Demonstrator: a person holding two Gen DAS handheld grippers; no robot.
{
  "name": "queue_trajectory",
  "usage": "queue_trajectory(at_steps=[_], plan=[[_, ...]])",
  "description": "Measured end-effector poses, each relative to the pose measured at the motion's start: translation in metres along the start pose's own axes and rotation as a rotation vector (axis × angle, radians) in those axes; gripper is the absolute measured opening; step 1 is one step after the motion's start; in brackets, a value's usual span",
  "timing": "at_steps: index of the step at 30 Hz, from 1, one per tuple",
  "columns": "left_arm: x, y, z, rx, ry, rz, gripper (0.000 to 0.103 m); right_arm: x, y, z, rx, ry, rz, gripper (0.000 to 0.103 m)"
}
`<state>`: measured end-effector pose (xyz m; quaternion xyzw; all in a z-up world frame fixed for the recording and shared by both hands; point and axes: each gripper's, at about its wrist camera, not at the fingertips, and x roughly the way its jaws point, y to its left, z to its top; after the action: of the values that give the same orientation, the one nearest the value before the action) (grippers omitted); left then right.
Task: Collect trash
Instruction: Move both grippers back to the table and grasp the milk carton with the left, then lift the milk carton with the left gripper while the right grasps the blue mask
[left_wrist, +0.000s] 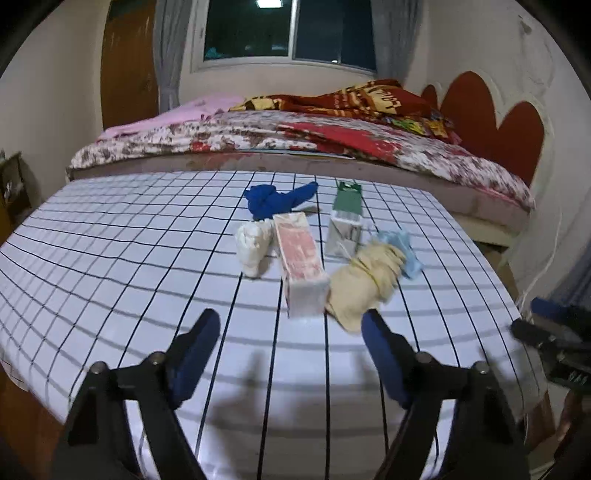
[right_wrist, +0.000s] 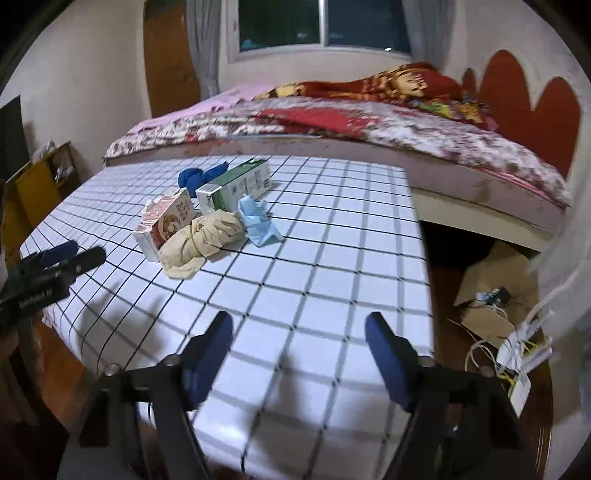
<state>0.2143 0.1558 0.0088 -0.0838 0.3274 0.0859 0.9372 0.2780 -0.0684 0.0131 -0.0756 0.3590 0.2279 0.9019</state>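
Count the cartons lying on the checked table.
2. The pink carton lies nearer the grippers, between the white wad and the beige cloth bundle. The green carton lies behind it, beside the blue cloth.

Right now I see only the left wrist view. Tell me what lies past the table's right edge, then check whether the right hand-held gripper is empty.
Observer: On the floor past the table's right edge sits an open cardboard box with cables in it.
Operator: Now the right hand-held gripper.
Observer: The right hand-held gripper is open and holds nothing. It hovers over the near part of the table.
Operator: Describe the green carton's hidden side.
Observer: The green carton lies on its side, with a white printed panel facing the right wrist camera.
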Motion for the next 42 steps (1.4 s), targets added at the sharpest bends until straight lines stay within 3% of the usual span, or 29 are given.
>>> queue_trajectory(at_steps=[5,14,20,21,22,24,32,42], plan=[[0.033,-0.005,0.015,-0.017,0.032,-0.013,0.071,0.049,0.01,0.027,-0.024,0.054,0.035,0.062],[0.072,-0.004,0.026,-0.013,0.09,-0.006,0.065,0.113,0.022,0.056,-0.084,0.107,0.052,0.056],[0.09,-0.001,0.031,-0.012,0.145,-0.019,0.053,0.133,0.023,0.067,-0.074,0.113,0.065,0.048],[0.092,-0.001,0.031,-0.011,0.155,-0.026,0.044,0.136,0.022,0.068,-0.066,0.118,0.068,0.039],[0.095,-0.001,0.031,-0.007,0.164,-0.031,0.036,0.136,0.022,0.068,-0.063,0.116,0.068,0.034],[0.093,0.0,0.03,0.005,0.158,-0.035,0.035,0.133,0.023,0.068,-0.068,0.104,0.059,0.013],[0.063,0.002,0.027,0.046,0.078,-0.02,0.035,0.101,0.008,0.057,-0.034,0.068,0.044,0.008],[0.014,-0.006,0.016,0.079,-0.004,-0.036,0.035,0.031,-0.014,0.031,0.026,-0.008,0.036,0.008]])
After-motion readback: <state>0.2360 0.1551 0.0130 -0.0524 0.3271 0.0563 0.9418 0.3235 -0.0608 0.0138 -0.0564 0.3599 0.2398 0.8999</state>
